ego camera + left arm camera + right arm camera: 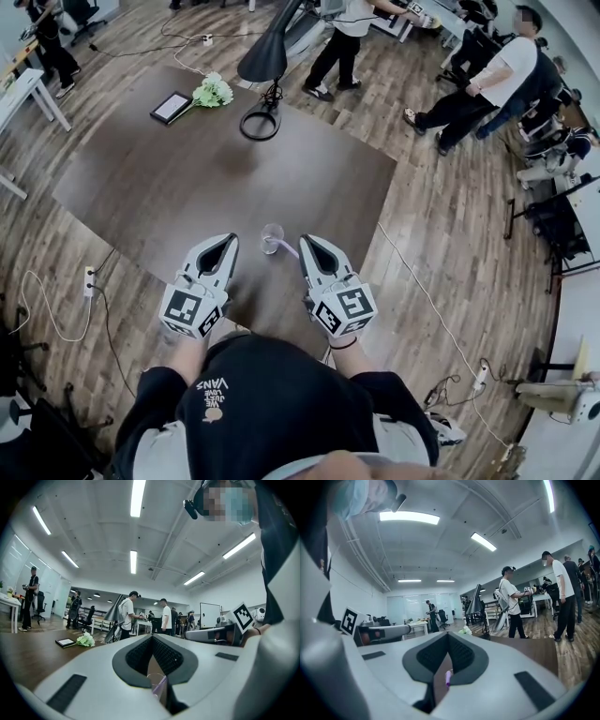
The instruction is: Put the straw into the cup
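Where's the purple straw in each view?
Head view: centre, the straw runs from the cup to the right tool.
Left gripper view: bottom centre, straw seen through the jaw gap, beside the cup.
Right gripper view: bottom centre, straw end pinched between the jaws.
Shared landmark: white flowers.

Both grippers held level, tips converging

The white two-jaw left gripper (229, 241) points to 1 o'clock with its jaws together. The white two-jaw right gripper (305, 242) points to 11 o'clock, pinching a thin purple plastic straw (286, 250).
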A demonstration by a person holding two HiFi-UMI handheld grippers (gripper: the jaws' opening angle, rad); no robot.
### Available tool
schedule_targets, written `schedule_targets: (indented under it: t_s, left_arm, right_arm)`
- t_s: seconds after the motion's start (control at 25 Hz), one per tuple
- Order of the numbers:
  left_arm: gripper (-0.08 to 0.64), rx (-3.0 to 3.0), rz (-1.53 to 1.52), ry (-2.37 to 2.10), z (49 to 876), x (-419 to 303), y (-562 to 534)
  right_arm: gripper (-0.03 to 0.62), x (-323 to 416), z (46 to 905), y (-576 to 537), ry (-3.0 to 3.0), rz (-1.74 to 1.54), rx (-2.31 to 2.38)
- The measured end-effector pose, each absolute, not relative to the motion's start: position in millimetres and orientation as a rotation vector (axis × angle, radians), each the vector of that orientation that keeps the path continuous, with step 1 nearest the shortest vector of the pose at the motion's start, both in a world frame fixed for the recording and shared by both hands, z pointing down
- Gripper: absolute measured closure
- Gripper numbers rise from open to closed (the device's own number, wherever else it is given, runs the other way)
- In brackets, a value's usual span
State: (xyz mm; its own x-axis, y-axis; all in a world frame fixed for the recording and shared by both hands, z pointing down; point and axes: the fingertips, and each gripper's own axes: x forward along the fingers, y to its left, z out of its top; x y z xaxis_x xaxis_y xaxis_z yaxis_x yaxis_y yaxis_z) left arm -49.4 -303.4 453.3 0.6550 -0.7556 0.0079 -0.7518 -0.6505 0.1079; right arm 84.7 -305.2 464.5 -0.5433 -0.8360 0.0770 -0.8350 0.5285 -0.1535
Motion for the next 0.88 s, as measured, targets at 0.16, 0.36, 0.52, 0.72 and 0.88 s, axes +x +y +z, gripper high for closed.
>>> schedule_targets:
  t_s: [0.16, 0.36, 0.52, 0.72, 0.88]
  left_arm:
    - [0.552, 2.763, -0.055, -1.268, 450, -47, -301]
    - [0.552, 2.762, -0.051, -1.274, 451, -44, -298]
    - [0.552, 2.764, -0.049, -1.276, 449, -42, -294]
    - [0.552, 2.767, -0.047, -1.277, 452, -41, -291]
    - [0.552, 2.768, -0.043, -1.278, 451, -40, -291]
  right_arm:
    - [0.575, 87, 459, -302, 2.737, -0.274, -1.489]
    - [0.575, 92, 459, -297, 2.737, -0.275, -1.483]
    - [0.577, 92, 459, -293, 2.755, -0.270, -1.483]
    - [0.577, 91, 462, -291, 2.763, -0.262, -1.479]
    - [0.577, 91, 460, -292, 2.765, -0.260, -1.473]
